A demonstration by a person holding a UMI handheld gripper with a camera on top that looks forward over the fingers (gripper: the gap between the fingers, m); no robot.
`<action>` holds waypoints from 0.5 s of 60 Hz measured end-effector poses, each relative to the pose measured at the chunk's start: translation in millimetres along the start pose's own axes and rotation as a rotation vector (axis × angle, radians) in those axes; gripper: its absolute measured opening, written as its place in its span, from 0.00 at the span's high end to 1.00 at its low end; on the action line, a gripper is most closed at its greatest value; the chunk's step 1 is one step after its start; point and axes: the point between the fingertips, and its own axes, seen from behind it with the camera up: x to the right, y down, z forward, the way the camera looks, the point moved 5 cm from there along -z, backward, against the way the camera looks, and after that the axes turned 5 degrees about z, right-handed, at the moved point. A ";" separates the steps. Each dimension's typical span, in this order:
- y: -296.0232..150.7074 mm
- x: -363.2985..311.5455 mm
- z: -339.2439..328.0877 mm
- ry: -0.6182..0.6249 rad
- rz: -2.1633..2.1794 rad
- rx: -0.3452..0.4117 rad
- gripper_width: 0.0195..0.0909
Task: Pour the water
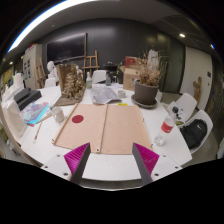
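My gripper hovers open above the near edge of a white table, and only the bare tabletop shows between its magenta pads. Ahead of the fingers lies a brown cardboard mat with a small red disc on its left part. To the left of the mat stands a small white cup. A cup with a red band stands right of the mat, with a clear glass just in front of it. The fingers touch none of these.
A potted plant stands at the table's far right. Papers lie beyond the mat, and a dark device and clutter sit at the left. A chair is at the right side. Shelves and furniture fill the room behind.
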 end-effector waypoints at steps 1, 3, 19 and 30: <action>0.7 12.8 0.8 0.001 -0.002 -0.001 0.07; 3.1 36.7 3.2 0.006 -0.004 -0.004 0.08; 28.9 193.7 53.0 0.068 -0.005 0.030 0.08; 17.2 259.6 116.4 0.058 -0.001 0.123 0.07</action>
